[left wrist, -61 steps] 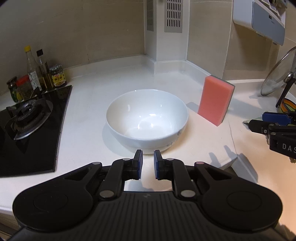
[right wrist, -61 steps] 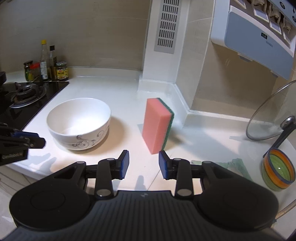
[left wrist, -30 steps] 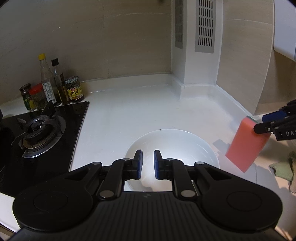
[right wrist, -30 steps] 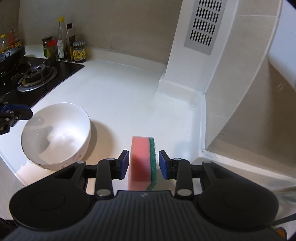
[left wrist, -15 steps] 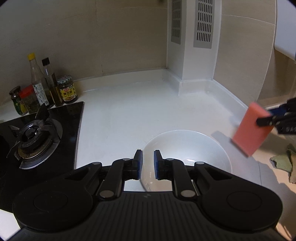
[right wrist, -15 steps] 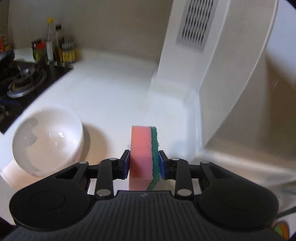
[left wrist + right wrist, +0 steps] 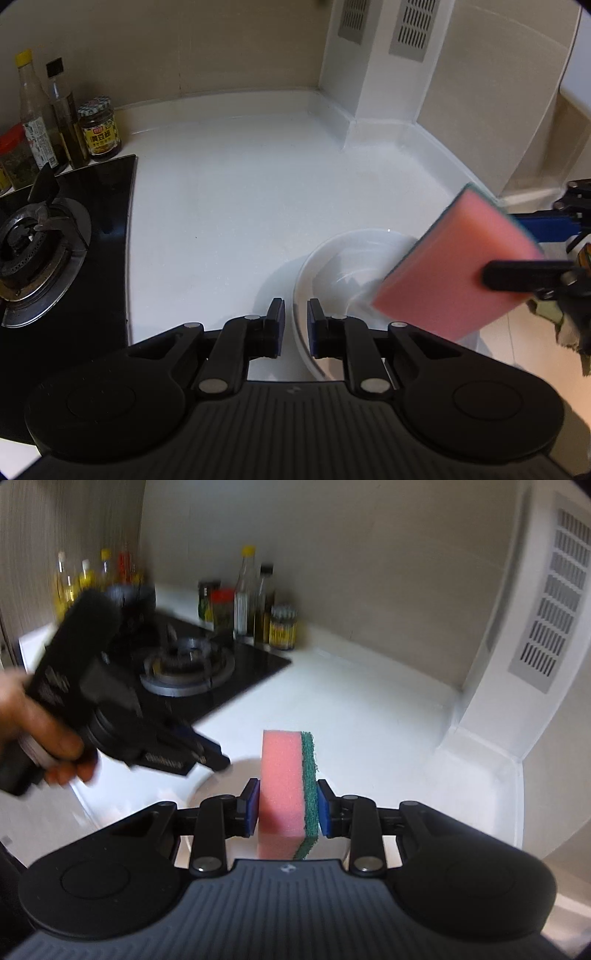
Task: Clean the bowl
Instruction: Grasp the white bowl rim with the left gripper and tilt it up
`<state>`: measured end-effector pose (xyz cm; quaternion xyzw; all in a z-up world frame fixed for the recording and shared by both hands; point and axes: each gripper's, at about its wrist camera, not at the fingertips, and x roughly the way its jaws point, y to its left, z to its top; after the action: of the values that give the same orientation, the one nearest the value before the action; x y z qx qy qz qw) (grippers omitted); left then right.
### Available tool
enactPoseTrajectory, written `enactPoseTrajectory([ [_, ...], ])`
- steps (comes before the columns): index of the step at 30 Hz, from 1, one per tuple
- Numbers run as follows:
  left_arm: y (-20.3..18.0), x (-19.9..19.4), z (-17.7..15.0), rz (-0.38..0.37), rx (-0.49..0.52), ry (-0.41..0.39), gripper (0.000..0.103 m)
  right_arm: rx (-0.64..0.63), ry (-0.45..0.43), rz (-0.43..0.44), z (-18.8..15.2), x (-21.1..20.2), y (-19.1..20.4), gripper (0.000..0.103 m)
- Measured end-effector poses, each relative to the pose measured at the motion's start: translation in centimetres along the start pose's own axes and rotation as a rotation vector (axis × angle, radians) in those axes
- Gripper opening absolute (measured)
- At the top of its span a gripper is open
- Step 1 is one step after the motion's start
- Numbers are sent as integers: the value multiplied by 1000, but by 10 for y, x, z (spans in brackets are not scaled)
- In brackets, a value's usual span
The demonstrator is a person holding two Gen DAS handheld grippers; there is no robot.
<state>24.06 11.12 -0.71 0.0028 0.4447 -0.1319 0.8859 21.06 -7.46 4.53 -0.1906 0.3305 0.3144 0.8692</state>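
Note:
A white bowl [image 7: 343, 266] sits on the white counter. My left gripper [image 7: 295, 321] straddles its near left rim, one finger outside and one inside; whether the pads press the rim I cannot tell. My right gripper [image 7: 286, 806] is shut on a pink sponge with a green scouring side [image 7: 286, 794]. In the left wrist view the sponge [image 7: 454, 269] hangs tilted over the bowl's right side. In the right wrist view only a sliver of the bowl [image 7: 218, 779] shows behind the sponge, with the left gripper [image 7: 218, 760] at its rim.
A black gas hob [image 7: 44, 236] lies to the left, with bottles and jars [image 7: 62, 122] behind it. A white ventilation column [image 7: 388, 66] stands in the back corner. A crumpled cloth [image 7: 565, 325] lies at the right.
My right gripper has closed on the sponge, lifted it and swung it left over the bowl. My left gripper has shifted to the bowl's left rim.

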Motion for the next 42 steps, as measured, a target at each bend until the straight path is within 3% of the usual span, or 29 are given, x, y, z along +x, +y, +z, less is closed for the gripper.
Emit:
enactPoseTrajectory([
  [11,-8,22,5,5,108,64,17,-170,46,-63,-10,35,24,27],
  [18,-6,32,11,-38,143,89,8,-228,38,-57,-12,45,33,27],
  [24,-2,34,12,-63,155,86,8,-258,12,55,-16,42,44,27],
  [31,2,35,14,-77,164,86,7,-366,74,159,-20,25,45,27],
  [38,2,35,14,-86,186,87,7,-446,121,43,-20,26,44,25],
  [42,1,35,15,-86,200,92,7,-454,95,71,-19,34,52,25],
])
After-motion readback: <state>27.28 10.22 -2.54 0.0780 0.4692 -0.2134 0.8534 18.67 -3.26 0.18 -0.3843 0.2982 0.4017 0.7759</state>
